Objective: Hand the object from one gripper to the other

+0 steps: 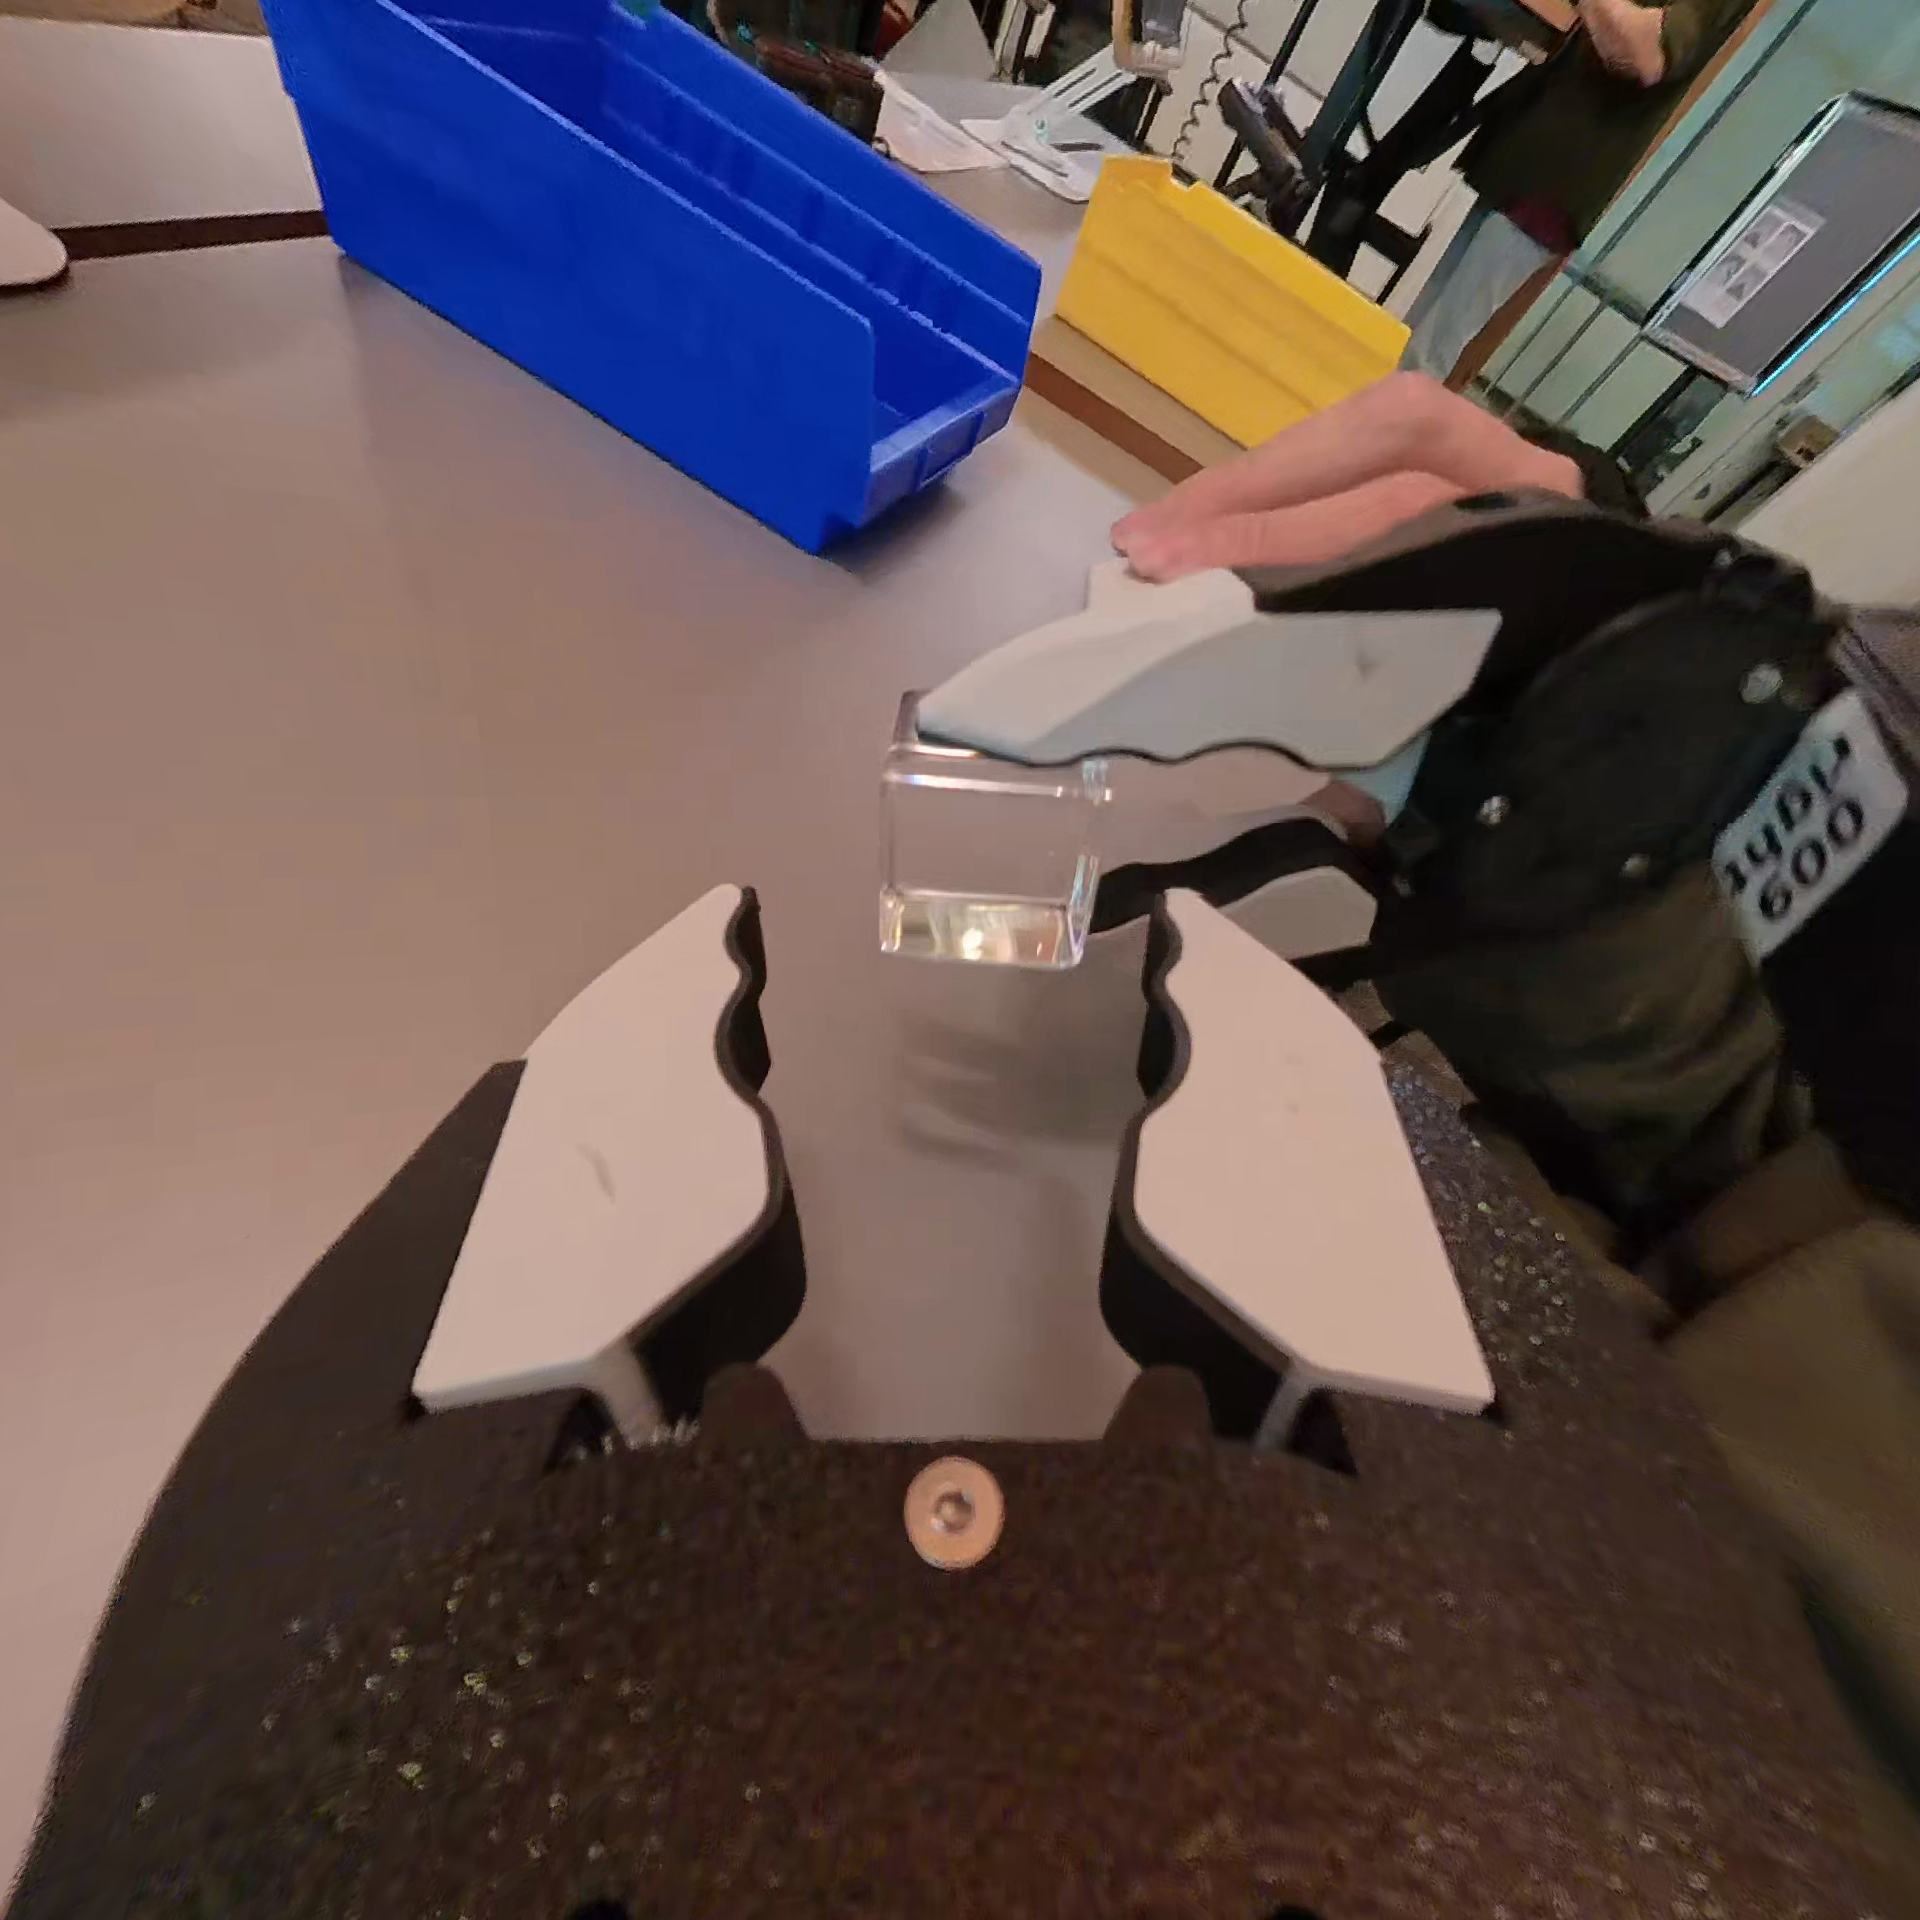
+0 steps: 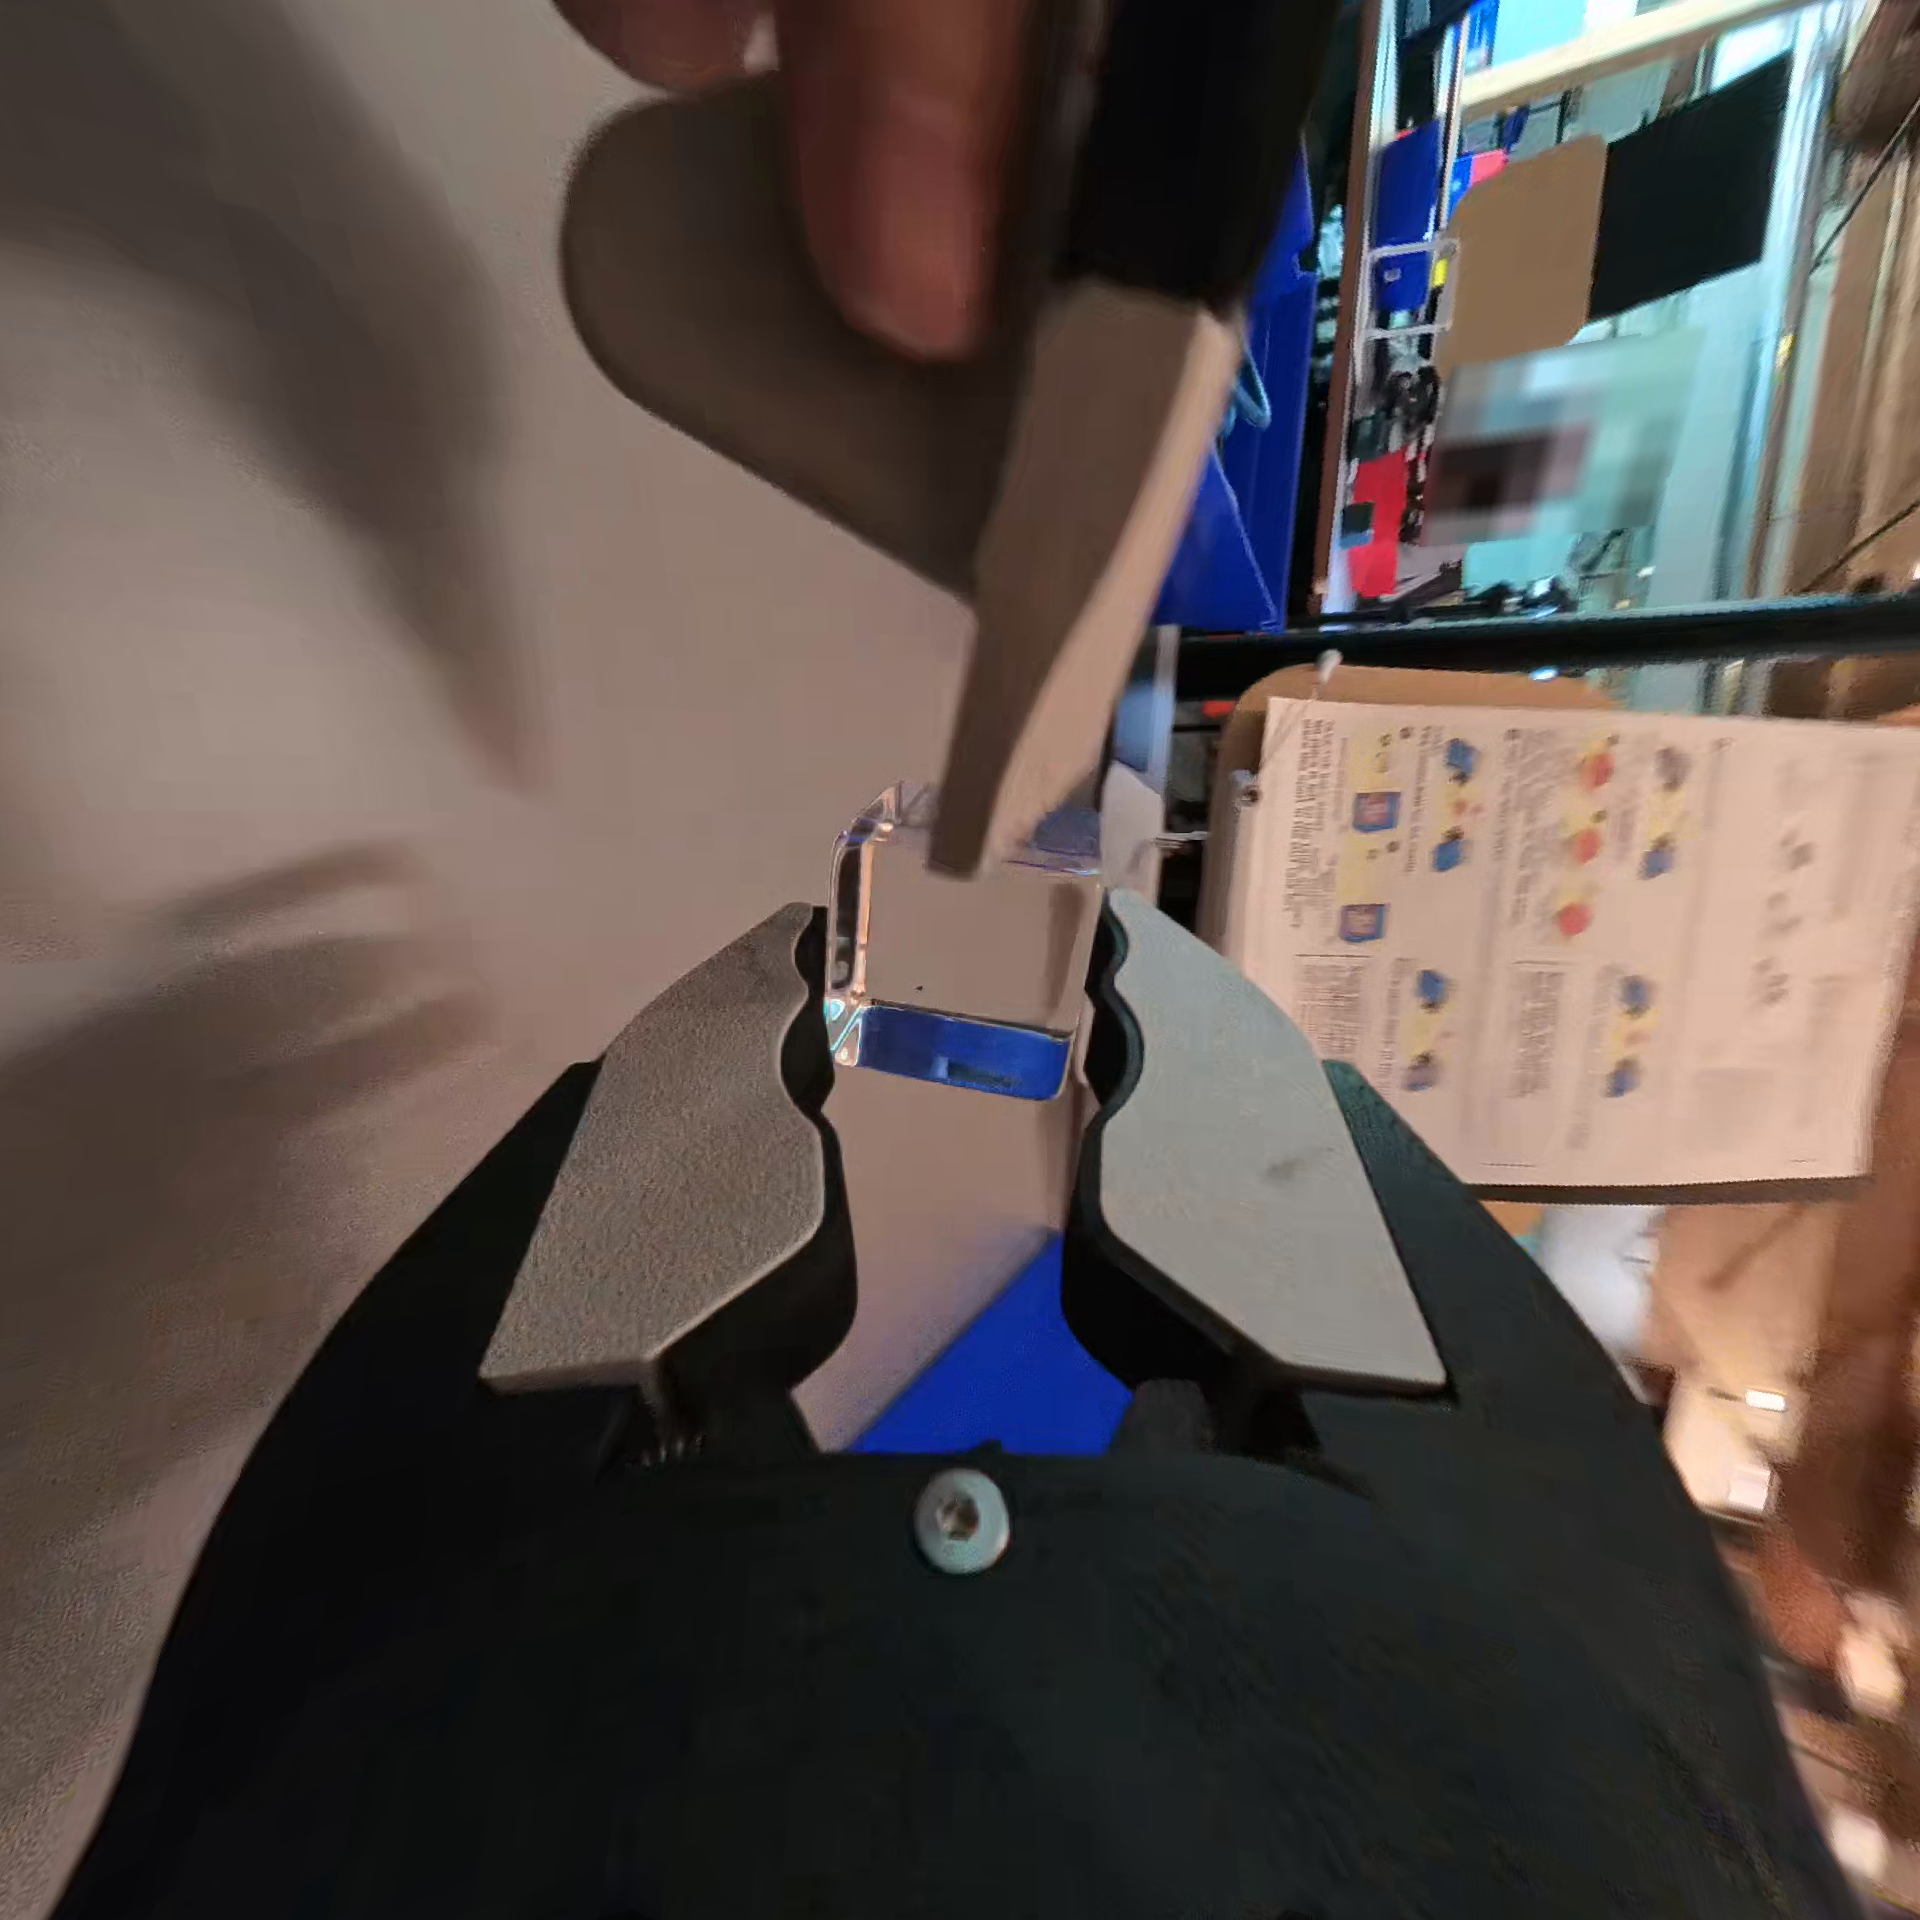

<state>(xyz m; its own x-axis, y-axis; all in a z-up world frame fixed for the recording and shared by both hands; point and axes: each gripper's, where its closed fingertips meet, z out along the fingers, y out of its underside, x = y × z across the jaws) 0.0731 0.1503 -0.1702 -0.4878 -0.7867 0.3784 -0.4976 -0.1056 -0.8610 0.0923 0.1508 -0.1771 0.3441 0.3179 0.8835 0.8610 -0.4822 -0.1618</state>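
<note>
The clear cube [image 1: 987,873] is pinched in the right claw [image 1: 1039,831] above the table [image 1: 312,727]; the left claw [image 1: 951,935], spread, should be centred on free faces and closed before release.

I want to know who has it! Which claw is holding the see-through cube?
The right claw pinches the clear cube between its fingertips. The left claw is open, the cube just ahead of it.

Two claws meeting tip to tip

The left claw [image 1: 951,945] is spread wide; the right claw [image 2: 961,956], entering from three o'clock, is clamped, a hand [image 1: 1340,488] on top.
</note>
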